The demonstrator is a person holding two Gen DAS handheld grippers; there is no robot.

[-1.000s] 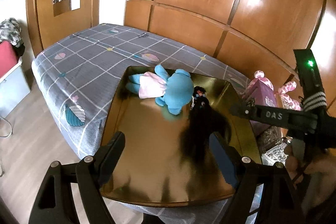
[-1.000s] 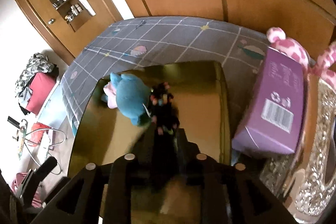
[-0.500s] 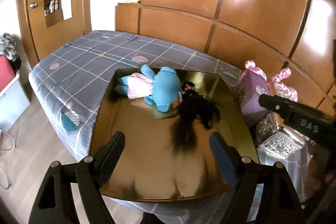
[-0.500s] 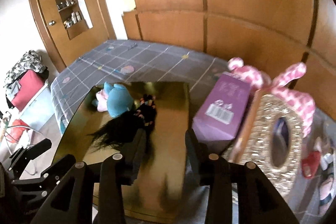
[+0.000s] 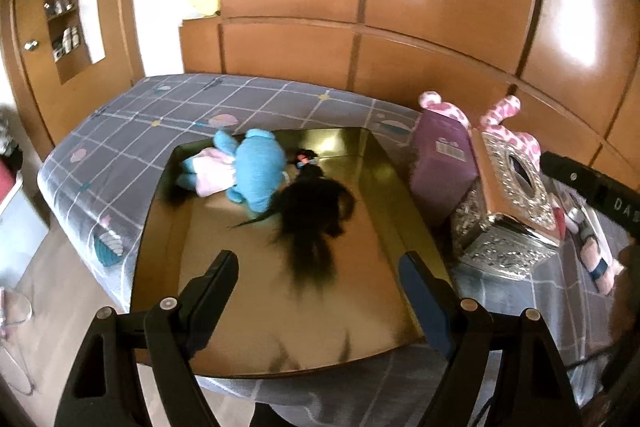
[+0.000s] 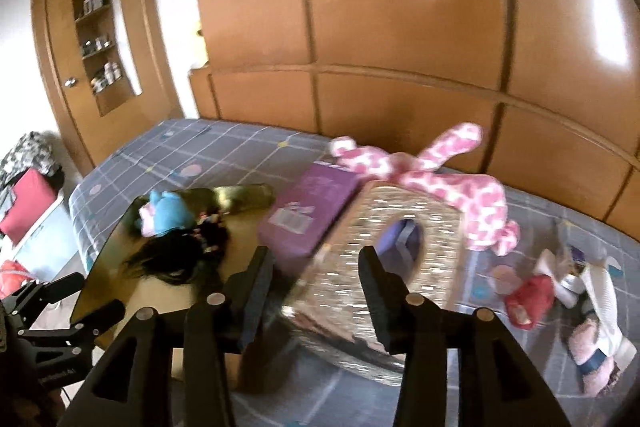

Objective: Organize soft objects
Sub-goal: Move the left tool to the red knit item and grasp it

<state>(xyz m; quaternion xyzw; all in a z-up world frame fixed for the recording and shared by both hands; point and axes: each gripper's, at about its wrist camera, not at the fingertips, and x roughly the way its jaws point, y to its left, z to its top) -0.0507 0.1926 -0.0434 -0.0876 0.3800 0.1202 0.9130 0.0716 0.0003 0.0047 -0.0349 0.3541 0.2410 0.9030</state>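
A gold tray [image 5: 384, 163] lies on the bed and holds a blue plush doll [image 5: 256, 171] and a black-haired doll [image 5: 312, 215]. Both also show in the right wrist view, the blue plush [image 6: 168, 215] and the black-haired doll [image 6: 180, 255]. My left gripper [image 5: 316, 275] is open and empty above the tray's near end. My right gripper [image 6: 316, 267] is open and empty above a silver glittery box [image 6: 400, 227]. A pink spotted plush [image 6: 448, 183] lies behind that box. More soft toys [image 6: 568, 291] lie on the bed at the right.
A purple box [image 6: 308, 215] stands between the tray and the silver box. The bed [image 5: 160, 107] has a grey checked sheet and runs along a wooden panelled wall [image 5: 400, 7]. A door with shelves [image 6: 96, 39] is at the far left. The floor drops off left of the bed.
My right gripper let go of the black-haired doll in the tray, opened, pulled back and swung right over the silver box. My left gripper rose slightly and stayed open.
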